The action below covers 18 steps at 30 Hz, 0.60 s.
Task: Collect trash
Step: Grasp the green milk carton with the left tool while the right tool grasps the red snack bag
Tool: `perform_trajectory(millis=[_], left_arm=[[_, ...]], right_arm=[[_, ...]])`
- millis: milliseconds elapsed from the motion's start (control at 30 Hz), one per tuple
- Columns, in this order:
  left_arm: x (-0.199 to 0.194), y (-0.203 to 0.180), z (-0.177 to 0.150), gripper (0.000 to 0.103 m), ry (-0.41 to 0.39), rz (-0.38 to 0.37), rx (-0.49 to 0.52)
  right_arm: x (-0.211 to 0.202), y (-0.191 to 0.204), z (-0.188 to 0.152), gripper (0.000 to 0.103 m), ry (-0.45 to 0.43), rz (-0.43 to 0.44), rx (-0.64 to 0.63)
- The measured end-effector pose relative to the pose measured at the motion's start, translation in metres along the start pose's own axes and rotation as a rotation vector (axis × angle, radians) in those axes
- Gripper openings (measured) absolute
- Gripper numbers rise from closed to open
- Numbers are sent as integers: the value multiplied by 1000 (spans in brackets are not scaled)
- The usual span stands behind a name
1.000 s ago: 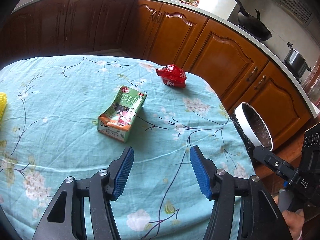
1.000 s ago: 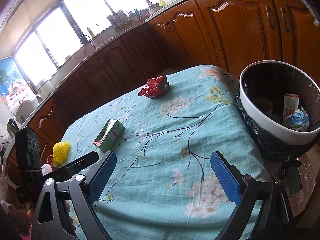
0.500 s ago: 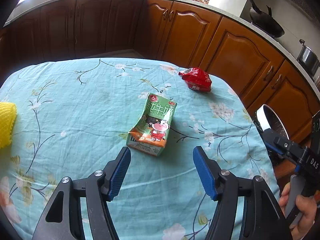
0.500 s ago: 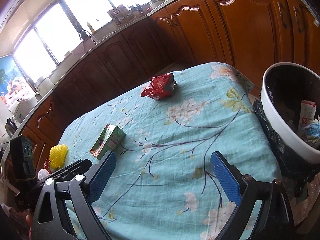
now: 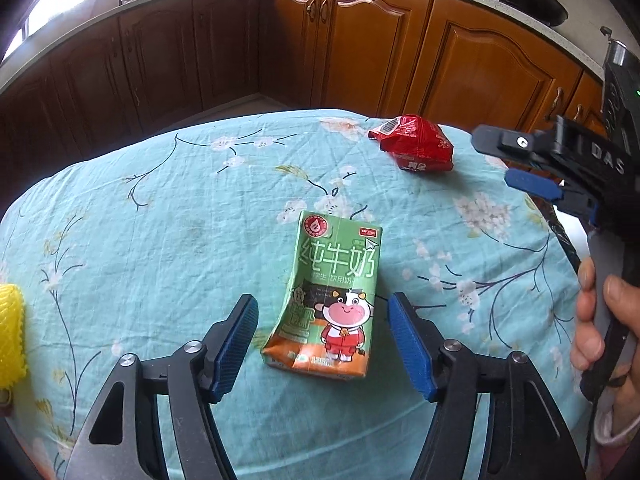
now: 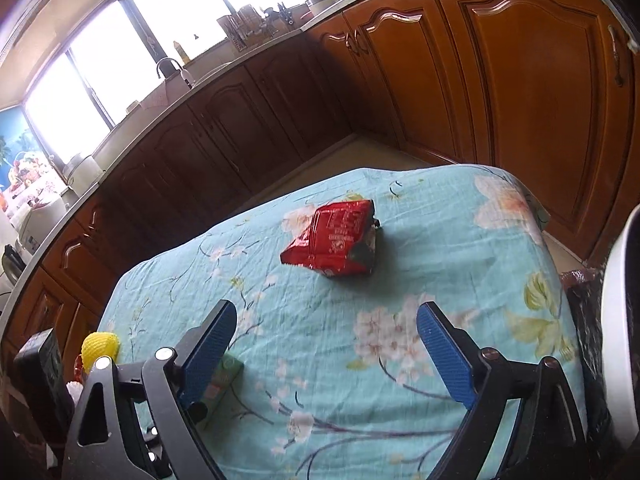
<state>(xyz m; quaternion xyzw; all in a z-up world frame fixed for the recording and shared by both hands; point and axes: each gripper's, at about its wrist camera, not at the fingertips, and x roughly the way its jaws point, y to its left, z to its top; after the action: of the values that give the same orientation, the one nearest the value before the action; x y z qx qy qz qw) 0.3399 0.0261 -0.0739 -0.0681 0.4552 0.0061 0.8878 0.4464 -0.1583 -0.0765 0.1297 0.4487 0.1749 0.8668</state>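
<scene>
Two trash items remained on the bench as my left hand-held gripper (image 5: 322,338), jaws wide and empty, had closed in to straddle the crushed milk carton (image 5: 334,300), while the right hand-held gripper (image 6: 326,356), equally agape, faced the red wrapper (image 6: 334,242), so grasping seemed imminent.

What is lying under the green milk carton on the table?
The milk carton rests flat on the floral tablecloth, which shows all around it. Nothing pokes out at its edges, but the patch directly beneath is covered, so it cannot be checked.
</scene>
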Motion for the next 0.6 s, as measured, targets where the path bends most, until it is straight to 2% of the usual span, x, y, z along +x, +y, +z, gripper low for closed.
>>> perform_trajectory(millis=[67, 233, 267, 300, 333, 433, 467, 500, 600], left_arm=[[7, 1, 1, 50, 14, -14, -9], [10, 4, 0, 48, 0, -33, -32], [10, 4, -1, 48, -2, -37, -38], [9, 6, -1, 47, -2, -43, -46], [10, 8, -2, 46, -3, -51, -56], [7, 14, -3, 46, -11, -72, -83], [6, 15, -4, 46, -15, -78, -89], [4, 16, -4, 46, -18, -83, -92], [-2, 13, -7, 46, -34, -99, -87]], right_arm=[[16, -2, 11, 79, 11, -10, 8], [51, -8, 29, 68, 31, -36, 31], [55, -9, 31, 55, 37, -38, 32], [58, -9, 32, 34, 42, -32, 34], [59, -10, 32, 29, 45, -11, 40], [44, -7, 25, 24, 23, 0, 18], [39, -6, 22, 19, 22, 11, 12], [33, -5, 18, 8, 22, 24, 9], [10, -5, 1, 6, 22, 44, -2]])
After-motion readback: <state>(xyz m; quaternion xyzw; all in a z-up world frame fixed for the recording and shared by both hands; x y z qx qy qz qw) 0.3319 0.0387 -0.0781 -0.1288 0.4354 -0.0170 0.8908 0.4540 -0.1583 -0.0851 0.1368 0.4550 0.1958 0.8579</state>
